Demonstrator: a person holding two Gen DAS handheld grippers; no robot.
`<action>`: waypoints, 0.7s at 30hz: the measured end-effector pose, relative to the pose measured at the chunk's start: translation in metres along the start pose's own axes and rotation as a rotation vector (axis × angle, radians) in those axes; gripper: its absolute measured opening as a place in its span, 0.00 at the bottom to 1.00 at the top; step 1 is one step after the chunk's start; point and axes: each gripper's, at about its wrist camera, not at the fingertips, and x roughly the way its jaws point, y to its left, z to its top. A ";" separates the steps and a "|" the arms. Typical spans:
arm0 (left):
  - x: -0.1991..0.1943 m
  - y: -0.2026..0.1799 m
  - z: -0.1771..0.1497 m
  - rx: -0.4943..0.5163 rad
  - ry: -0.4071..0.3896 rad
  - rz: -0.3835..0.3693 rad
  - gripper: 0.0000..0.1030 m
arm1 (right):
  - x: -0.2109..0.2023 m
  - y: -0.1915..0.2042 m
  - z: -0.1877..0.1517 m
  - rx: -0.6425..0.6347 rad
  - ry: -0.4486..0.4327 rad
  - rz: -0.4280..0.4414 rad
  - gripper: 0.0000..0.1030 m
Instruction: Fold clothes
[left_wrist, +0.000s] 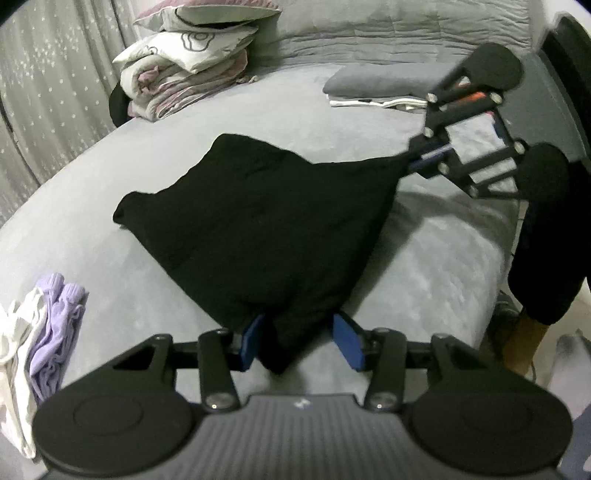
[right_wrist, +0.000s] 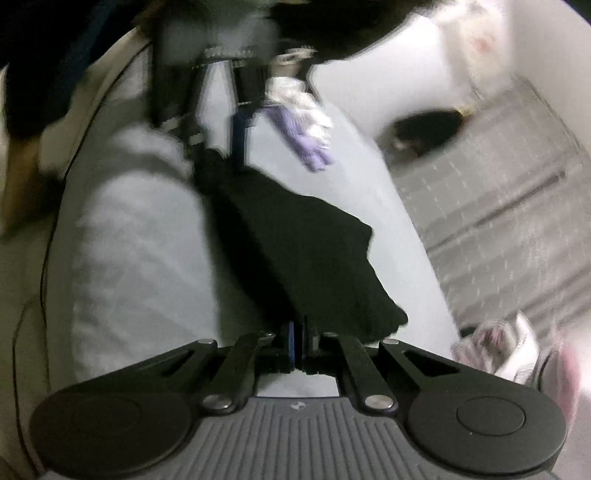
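We hold the black garment (left_wrist: 258, 218) stretched from our spread left tool (left_wrist: 301, 341) at six o'clock toward two o'clock, where our right tool (right_wrist: 297, 341) pinches its far corner.

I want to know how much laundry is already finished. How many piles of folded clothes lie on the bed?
1: a gray and white stack lies at the far side of the bed, beyond the black garment. Others may be hidden.
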 end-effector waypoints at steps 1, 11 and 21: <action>-0.001 -0.002 0.000 0.008 -0.003 0.004 0.45 | 0.001 -0.006 0.001 0.043 -0.001 0.009 0.03; 0.004 -0.034 -0.003 0.238 0.006 0.129 0.39 | -0.001 -0.030 0.009 0.236 -0.021 0.043 0.03; -0.004 -0.027 0.008 0.220 -0.023 0.211 0.07 | -0.002 -0.034 0.007 0.253 -0.027 0.048 0.03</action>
